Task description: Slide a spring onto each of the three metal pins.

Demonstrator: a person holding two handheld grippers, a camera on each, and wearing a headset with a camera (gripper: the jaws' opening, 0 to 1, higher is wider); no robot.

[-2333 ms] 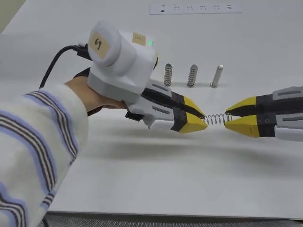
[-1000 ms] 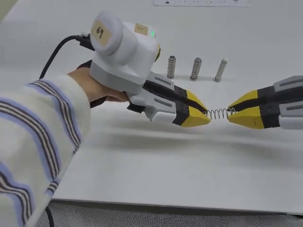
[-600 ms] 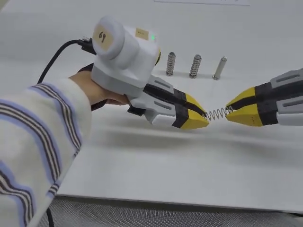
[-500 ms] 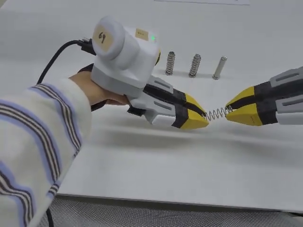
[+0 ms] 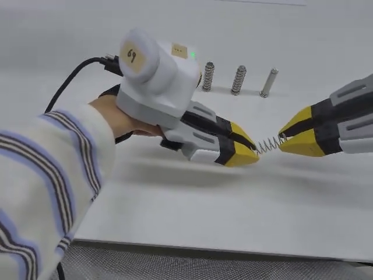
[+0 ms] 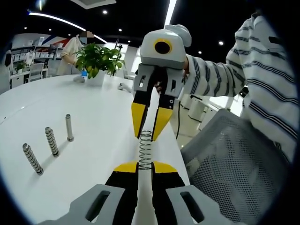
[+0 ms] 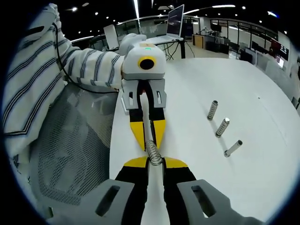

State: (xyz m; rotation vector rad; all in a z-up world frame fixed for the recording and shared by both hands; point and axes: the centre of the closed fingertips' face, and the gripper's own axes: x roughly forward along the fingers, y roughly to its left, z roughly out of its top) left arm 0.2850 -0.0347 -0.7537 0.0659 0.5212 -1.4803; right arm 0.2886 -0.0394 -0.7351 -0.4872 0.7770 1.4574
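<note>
As left tongs clamp the spring, right tongs clamp its end.

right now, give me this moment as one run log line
left gripper shut on spring | right gripper shut on same spring | spring above table | two pins loaded | bare pin waiting

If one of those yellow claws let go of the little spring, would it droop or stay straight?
The spring bridges the gap between the left gripper and right gripper without sagging, so it would probably stay fairly straight. Its thin, open coils suggest it is light and squashes easily.
</note>
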